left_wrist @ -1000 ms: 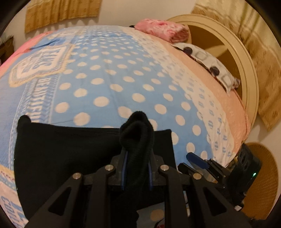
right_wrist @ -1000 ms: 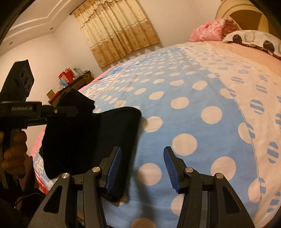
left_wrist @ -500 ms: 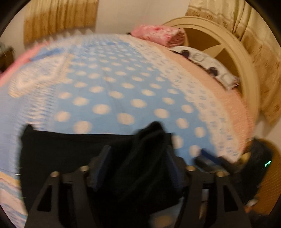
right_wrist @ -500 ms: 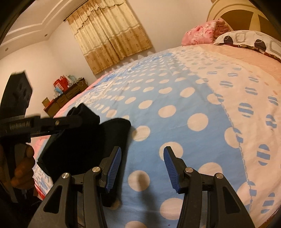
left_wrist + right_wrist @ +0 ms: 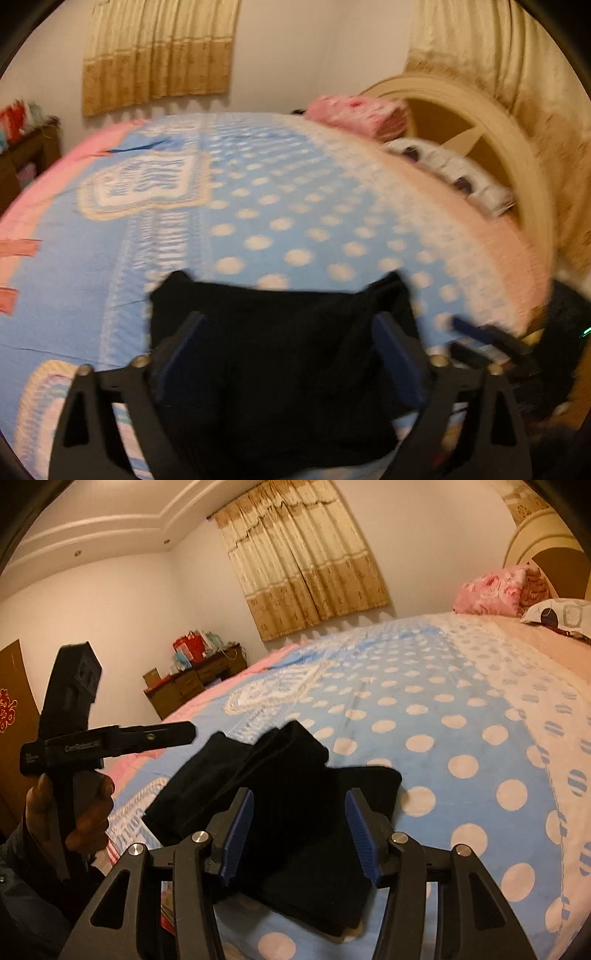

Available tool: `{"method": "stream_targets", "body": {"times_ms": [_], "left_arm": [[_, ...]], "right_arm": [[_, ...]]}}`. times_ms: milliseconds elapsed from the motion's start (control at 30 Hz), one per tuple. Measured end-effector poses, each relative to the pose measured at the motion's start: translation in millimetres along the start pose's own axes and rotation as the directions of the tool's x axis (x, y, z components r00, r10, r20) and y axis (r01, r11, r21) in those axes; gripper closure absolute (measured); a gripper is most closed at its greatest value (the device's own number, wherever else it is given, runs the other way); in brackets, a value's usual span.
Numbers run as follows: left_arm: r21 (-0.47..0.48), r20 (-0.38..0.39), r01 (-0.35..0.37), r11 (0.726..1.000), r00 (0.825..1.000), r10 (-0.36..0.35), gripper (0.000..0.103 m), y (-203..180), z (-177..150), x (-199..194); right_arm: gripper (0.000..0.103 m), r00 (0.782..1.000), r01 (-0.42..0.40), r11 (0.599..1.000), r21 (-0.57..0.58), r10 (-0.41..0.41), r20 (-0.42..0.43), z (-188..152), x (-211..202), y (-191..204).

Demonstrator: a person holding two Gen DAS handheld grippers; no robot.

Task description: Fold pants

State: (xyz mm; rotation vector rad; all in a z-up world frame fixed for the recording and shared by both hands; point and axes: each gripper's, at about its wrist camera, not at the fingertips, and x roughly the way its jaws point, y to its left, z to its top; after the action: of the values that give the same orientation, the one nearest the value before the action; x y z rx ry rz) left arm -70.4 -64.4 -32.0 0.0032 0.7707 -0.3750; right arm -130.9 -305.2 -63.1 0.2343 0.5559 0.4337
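The black pants are lying folded into a thick bundle near the close edge of a bed, resting on a blue bedspread dotted with cream circles and bordered in pink and peach. In the left wrist view the pants are showing as a dark, blurred rectangle spread across the lower middle of the frame.

The left gripper is hanging over the pants with its jaws opening — the blue pads are standing wide at either side of the cloth and are not pressing on it. In the right wrist view the left gripper is sticking out above the left end of the bundle, carried by a hand wrapped around its handle.

The right gripper is pointing over the near part of the bundle with its fingers partly apart — the fabric is lying beneath and between them, and no pad appears to be squeezing it.

Around the bed, beige patterned curtains are hanging against a pale wall, a low wooden cabinet is carrying red and blue bags, a pink pillow and a white patterned pillow are sitting by the rounded cream headboard.
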Motion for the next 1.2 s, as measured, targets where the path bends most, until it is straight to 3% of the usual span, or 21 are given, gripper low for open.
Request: {"method": "stream_targets", "body": {"times_ms": [100,167,267,367,400,500,600,767,933,1067,1133,1200], "left_arm": [[-0.025,-0.142,-0.129,0.991,0.982,0.124,0.009,35.0,-15.5,37.8],[-0.079,-0.198,-0.132,0.988,0.973,0.114,0.008,59.4,-28.6,51.8],[-0.160,-0.193,-0.060,0.985,0.981,0.028,0.007,81.1,-39.9,53.9],[-0.154,-0.167,-0.059,0.986,0.985,0.033,0.007,78.7,-37.8,51.5],[-0.149,-0.160,-0.059,0.987,0.986,0.035,0.007,76.7,-37.4,50.9],[-0.131,-0.146,-0.059,0.990,0.988,0.040,0.007,74.1,-40.1,46.2],[-0.131,-0.136,-0.051,0.990,0.990,0.033,0.007,73.9,-40.9,44.2],[-0.131,-0.135,-0.035,0.991,0.991,0.017,0.007,78.4,-46.7,42.6],[-0.148,-0.133,-0.010,0.989,0.991,-0.010,0.007,79.0,-46.4,42.3],[-0.146,-0.131,-0.012,0.989,0.991,-0.007,0.006,78.1,-47.1,43.3],[-0.151,-0.131,-0.010,0.989,0.991,-0.010,0.006,79.3,-47.7,43.5],[-0.156,-0.132,-0.010,0.988,0.991,-0.011,0.006,79.4,-48.1,43.9]], "right_arm": [[0.050,1.000,0.026,0.999,0.038,-0.025,-0.011,-3.7,-5.1,-11.0],[0.049,0.999,0.032,0.998,0.055,-0.032,-0.006,-2.9,-10.7,-15.0],[0.049,1.000,0.000,1.000,-0.009,0.000,0.004,6.9,-11.5,3.9],[0.049,0.998,-0.043,0.995,-0.085,0.040,-0.040,20.5,5.9,36.4],[0.049,0.998,-0.030,0.994,-0.100,0.025,-0.050,23.6,12.0,44.0],[0.049,0.990,0.106,0.986,-0.129,-0.116,-0.074,33.9,37.7,69.9],[0.033,0.963,0.234,0.940,-0.247,-0.259,-0.073,36.5,64.7,99.5],[0.032,0.900,0.345,0.883,-0.318,-0.407,-0.156,32.0,102.7,94.3],[0.033,0.866,0.406,0.891,-0.204,-0.446,-0.226,32.6,74.1,37.8],[0.033,0.836,0.470,0.875,-0.119,-0.485,-0.259,27.1,38.1,0.3],[0.033,0.810,0.516,0.851,-0.093,-0.521,-0.270,23.2,25.3,-18.2],[0.033,0.801,0.539,0.840,-0.056,-0.532,-0.273,21.2,14.6,-30.2]]}}
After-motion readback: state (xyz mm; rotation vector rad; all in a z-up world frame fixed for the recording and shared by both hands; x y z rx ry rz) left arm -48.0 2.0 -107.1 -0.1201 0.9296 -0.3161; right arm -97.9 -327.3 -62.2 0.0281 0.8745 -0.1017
